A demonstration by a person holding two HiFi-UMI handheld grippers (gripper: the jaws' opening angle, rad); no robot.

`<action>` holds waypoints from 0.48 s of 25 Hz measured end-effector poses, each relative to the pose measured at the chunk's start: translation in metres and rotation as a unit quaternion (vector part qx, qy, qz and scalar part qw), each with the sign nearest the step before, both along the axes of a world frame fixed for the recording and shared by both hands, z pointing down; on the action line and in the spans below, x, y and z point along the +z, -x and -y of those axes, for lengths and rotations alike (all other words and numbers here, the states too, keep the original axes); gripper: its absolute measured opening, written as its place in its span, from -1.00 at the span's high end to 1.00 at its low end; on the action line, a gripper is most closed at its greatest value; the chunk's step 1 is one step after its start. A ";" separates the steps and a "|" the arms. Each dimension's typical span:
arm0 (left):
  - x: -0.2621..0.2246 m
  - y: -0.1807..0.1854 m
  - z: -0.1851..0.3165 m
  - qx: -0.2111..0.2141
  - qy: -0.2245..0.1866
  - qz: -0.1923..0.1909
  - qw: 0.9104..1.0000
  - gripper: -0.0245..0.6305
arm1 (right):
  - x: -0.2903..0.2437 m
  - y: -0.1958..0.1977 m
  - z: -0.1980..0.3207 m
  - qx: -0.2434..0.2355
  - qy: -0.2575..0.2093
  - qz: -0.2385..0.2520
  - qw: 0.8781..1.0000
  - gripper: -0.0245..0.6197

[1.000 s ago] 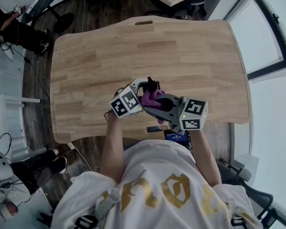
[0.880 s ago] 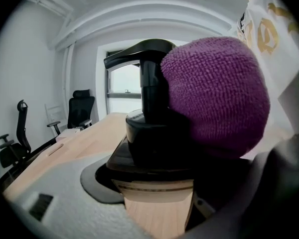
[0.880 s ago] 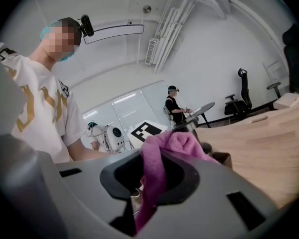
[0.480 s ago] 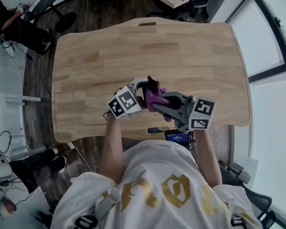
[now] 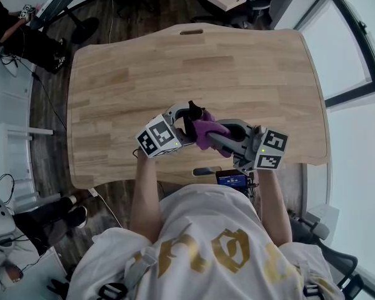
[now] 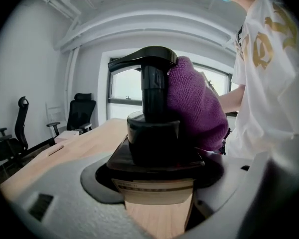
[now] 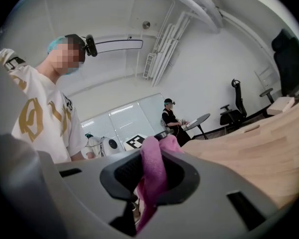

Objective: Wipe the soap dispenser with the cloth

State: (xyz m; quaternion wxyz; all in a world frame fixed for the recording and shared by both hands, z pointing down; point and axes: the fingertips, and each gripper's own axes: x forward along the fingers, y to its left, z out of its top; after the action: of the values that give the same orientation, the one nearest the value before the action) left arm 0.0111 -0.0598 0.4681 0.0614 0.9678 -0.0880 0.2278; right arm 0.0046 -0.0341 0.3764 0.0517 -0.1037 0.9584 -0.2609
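My left gripper [image 5: 186,125] is shut on the soap dispenser [image 6: 152,133], a dark bottle with a black pump head [image 6: 143,61], held above the near part of the wooden table [image 5: 175,61]. The dispenser's black pump [image 5: 193,111] pokes up between the two grippers in the head view. My right gripper [image 5: 215,132] is shut on a purple cloth [image 5: 206,130], whose bunched end [image 6: 197,108] presses against the right side of the pump and neck. In the right gripper view the cloth [image 7: 153,176] is pinched between the jaws and the dispenser is hidden behind it.
The table's near edge [image 5: 112,179] runs just below the grippers. A small device with a lit screen [image 5: 232,180] sits by that edge near my body. Office chairs [image 6: 79,114] and a second person [image 7: 170,117] at a small round table are in the room.
Both grippers, with dispenser and cloth, have shifted slightly away from me over the table. The cloth has slid over the dispenser's side, and the right gripper has swung a little rightward.
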 end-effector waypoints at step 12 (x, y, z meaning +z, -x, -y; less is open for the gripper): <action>-0.007 0.004 0.000 -0.003 0.003 -0.012 1.000 -0.18 | -0.001 -0.012 0.034 0.100 -0.005 0.013 0.995 0.76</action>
State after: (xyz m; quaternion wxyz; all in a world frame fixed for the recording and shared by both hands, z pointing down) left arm 0.0071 -0.0599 0.4606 0.0660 0.9700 -0.0894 0.2161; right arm 0.0167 -0.0684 0.3751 0.0906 -0.1958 0.9436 -0.2512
